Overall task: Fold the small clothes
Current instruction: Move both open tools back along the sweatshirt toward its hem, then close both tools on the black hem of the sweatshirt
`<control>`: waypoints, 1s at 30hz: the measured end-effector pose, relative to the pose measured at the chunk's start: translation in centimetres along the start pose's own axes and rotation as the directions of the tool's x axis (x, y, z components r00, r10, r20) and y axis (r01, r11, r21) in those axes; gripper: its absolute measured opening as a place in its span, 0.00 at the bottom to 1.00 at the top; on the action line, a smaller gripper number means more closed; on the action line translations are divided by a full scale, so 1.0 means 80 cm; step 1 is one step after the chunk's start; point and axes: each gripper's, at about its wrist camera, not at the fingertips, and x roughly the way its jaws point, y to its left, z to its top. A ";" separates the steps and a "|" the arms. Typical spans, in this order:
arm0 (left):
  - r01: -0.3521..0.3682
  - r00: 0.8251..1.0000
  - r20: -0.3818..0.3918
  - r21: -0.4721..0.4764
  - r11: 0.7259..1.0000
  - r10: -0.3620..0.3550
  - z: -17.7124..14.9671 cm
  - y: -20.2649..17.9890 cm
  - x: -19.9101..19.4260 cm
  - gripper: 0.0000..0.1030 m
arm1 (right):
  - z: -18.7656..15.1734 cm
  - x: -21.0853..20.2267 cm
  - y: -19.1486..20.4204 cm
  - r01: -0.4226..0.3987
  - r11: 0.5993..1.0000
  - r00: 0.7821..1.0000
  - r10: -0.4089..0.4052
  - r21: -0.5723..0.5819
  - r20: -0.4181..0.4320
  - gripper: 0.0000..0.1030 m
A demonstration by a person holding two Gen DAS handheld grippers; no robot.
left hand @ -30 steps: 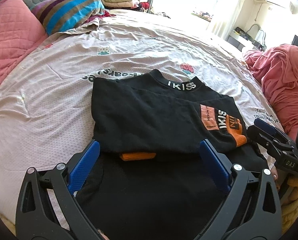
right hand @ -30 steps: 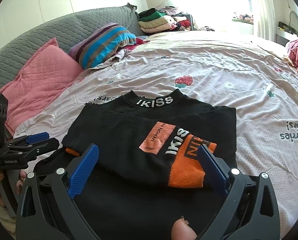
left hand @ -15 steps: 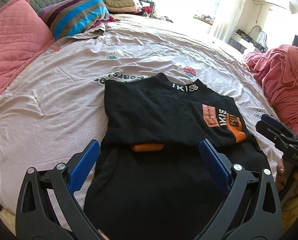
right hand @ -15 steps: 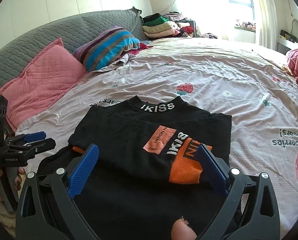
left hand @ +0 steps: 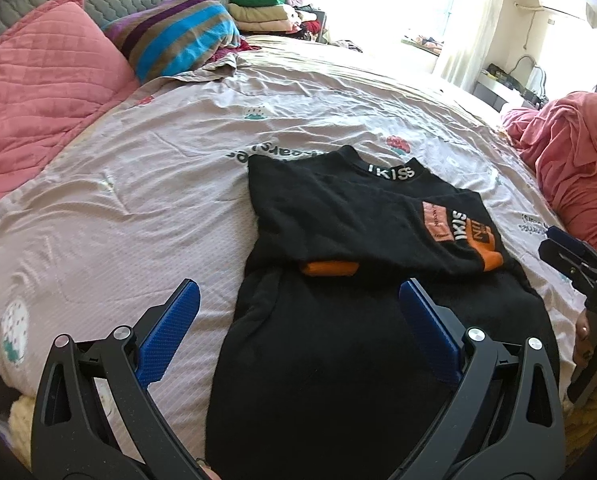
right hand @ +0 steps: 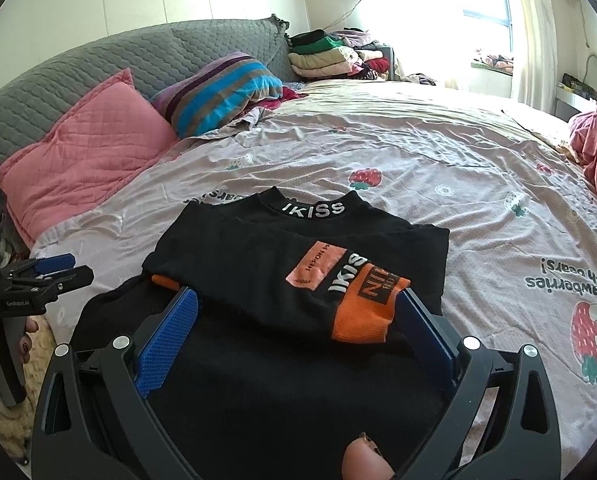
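Note:
A black top [left hand: 338, 300] [right hand: 282, 344] with a white-lettered collar and orange cuffs lies flat on the bed, both sleeves folded across its chest. My left gripper [left hand: 298, 328] hovers open above the top's lower left part, nothing between its blue fingers [left hand: 170, 328]. My right gripper [right hand: 294, 336] stands open over the hem near the orange cuff [right hand: 368, 312], also holding nothing. Each gripper shows in the other's view, at the right edge [left hand: 570, 256] and the left edge [right hand: 50, 276], held by a hand.
The bed sheet [left hand: 130, 208] is pale pink with strawberry prints. A pink pillow [right hand: 86, 152] and a striped pillow [right hand: 222, 88] lie at the headboard. Folded clothes [right hand: 326, 56] are stacked at the far corner. A red blanket [left hand: 574, 160] is heaped at the right.
Both grippers have drawn back and up from the top, still open. The top now looks smaller and farther off. It has not moved.

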 end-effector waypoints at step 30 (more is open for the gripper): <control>-0.055 0.996 -0.065 -0.024 0.998 0.053 -0.070 0.032 -0.023 0.91 | -0.058 -0.023 0.017 0.011 0.999 0.992 -0.016 -0.044 -0.122 0.95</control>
